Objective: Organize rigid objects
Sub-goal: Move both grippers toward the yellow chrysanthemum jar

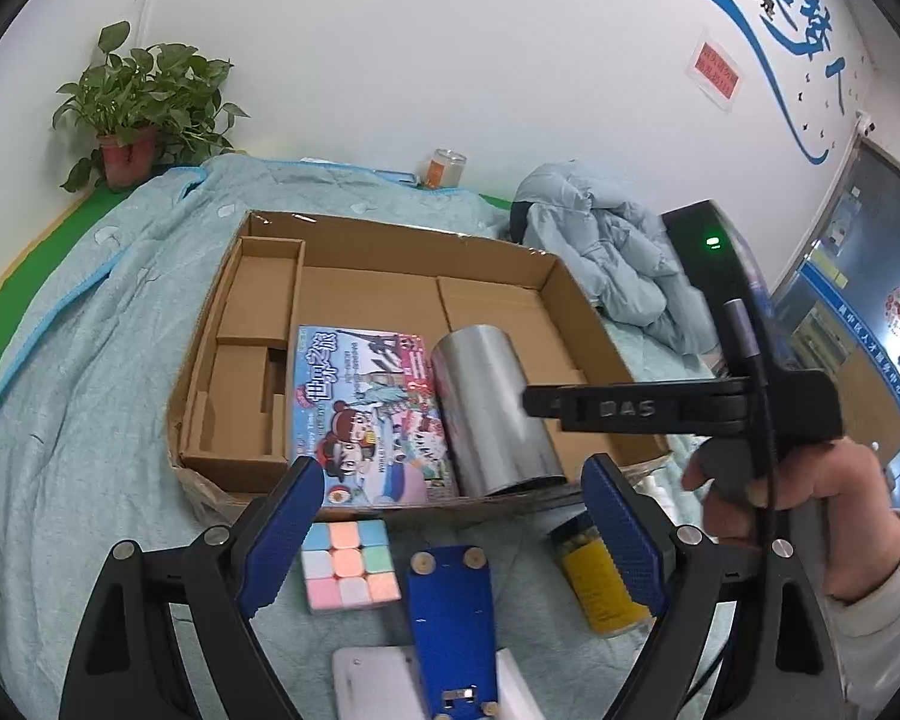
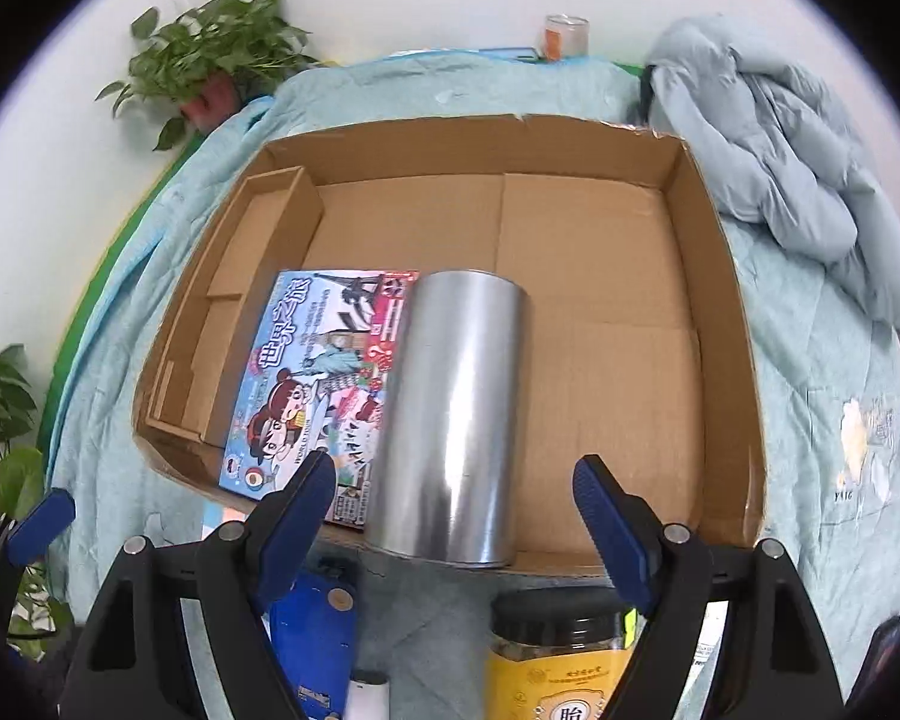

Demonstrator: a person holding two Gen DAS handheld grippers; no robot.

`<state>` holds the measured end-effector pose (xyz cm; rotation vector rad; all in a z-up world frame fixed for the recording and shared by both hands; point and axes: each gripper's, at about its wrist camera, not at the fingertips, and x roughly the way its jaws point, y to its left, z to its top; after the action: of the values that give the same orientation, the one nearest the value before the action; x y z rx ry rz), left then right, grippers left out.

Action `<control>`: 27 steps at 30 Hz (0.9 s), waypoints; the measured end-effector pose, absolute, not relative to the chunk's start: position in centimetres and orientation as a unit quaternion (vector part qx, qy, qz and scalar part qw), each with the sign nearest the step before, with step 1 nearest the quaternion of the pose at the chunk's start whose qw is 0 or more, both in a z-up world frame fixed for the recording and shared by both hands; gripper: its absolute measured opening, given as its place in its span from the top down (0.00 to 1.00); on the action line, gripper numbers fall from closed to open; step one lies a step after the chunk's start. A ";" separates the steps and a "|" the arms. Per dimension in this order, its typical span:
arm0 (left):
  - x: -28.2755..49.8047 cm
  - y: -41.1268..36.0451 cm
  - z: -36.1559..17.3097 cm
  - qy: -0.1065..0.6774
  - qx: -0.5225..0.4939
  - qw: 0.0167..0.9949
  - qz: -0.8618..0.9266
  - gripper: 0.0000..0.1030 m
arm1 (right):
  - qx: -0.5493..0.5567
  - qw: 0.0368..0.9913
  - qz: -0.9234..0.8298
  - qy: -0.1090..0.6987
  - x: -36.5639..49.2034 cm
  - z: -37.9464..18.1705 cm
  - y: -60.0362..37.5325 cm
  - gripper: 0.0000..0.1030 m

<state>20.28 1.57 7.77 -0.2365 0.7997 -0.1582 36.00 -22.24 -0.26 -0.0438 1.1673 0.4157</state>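
A shallow cardboard box (image 1: pixel 390 240) (image 2: pixel 726 312) lies on a teal blanket. In it lie a colourful picture box (image 1: pixel 366 414) (image 2: pixel 312 372) and a silver metal can (image 1: pixel 492 408) (image 2: pixel 456 414) on its side. In front of the box lie a pastel cube (image 1: pixel 348 564), a blue tool (image 1: pixel 450 618) (image 2: pixel 312 630) and a yellow jar with a black lid (image 1: pixel 600 576) (image 2: pixel 558 654). My left gripper (image 1: pixel 453 516) is open and empty above the cube and tool. My right gripper (image 2: pixel 456 510) is open and empty over the box's near edge, just above the jar.
A crumpled pale blue jacket (image 1: pixel 606 240) (image 2: pixel 798 150) lies right of the box. A potted plant (image 1: pixel 132 108) (image 2: pixel 222 54) and an orange-labelled jar (image 1: pixel 447 168) (image 2: pixel 564 36) stand by the wall. A white object (image 1: pixel 378 684) lies near the blue tool.
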 end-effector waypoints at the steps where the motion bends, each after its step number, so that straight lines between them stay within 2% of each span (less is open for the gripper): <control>1: 20.1 1.3 7.8 0.384 -0.115 0.913 -0.079 0.15 | -0.017 0.812 0.202 0.548 35.8 -0.4 -22.1 0.21; 8: 19.0 -1.4 7.1 0.392 -0.078 0.912 -0.095 0.15 | 0.017 0.812 0.222 0.539 34.9 -0.9 -22.1 0.21; 10: 18.5 -1.8 7.1 0.386 -0.078 0.913 -0.104 0.13 | -0.012 0.815 0.219 0.536 34.3 -0.7 -22.1 0.21; 11: 18.3 -2.0 6.9 0.384 -0.076 0.914 -0.107 0.07 | -0.018 0.821 0.217 0.528 34.0 -0.3 -22.4 0.21; 15: 18.6 -2.4 6.2 0.395 -0.084 0.908 -0.107 0.06 | -0.011 0.821 0.219 0.528 33.5 0.4 -24.9 0.21; 17: 19.0 -2.6 5.8 0.397 -0.091 0.907 -0.107 0.04 | 0.010 0.834 0.231 0.501 32.2 1.3 -27.1 0.20; 20: 19.5 -3.7 5.0 0.402 -0.082 0.905 -0.117 0.04 | 0.046 0.857 0.248 0.448 28.8 1.6 -31.2 0.08; 21: 19.8 -4.2 4.6 0.408 -0.084 0.901 -0.123 0.03 | 0.056 0.862 0.249 0.437 27.8 1.3 -32.5 0.00; 27: 22.7 -7.8 0.6 0.484 -0.130 0.843 -0.197 0.04 | 0.105 0.850 0.244 0.454 23.7 -3.8 -37.7 0.00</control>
<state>22.67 -7.79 0.62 -0.2741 1.0214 -0.4165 23.69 -37.73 -3.76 0.2221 0.9563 0.5139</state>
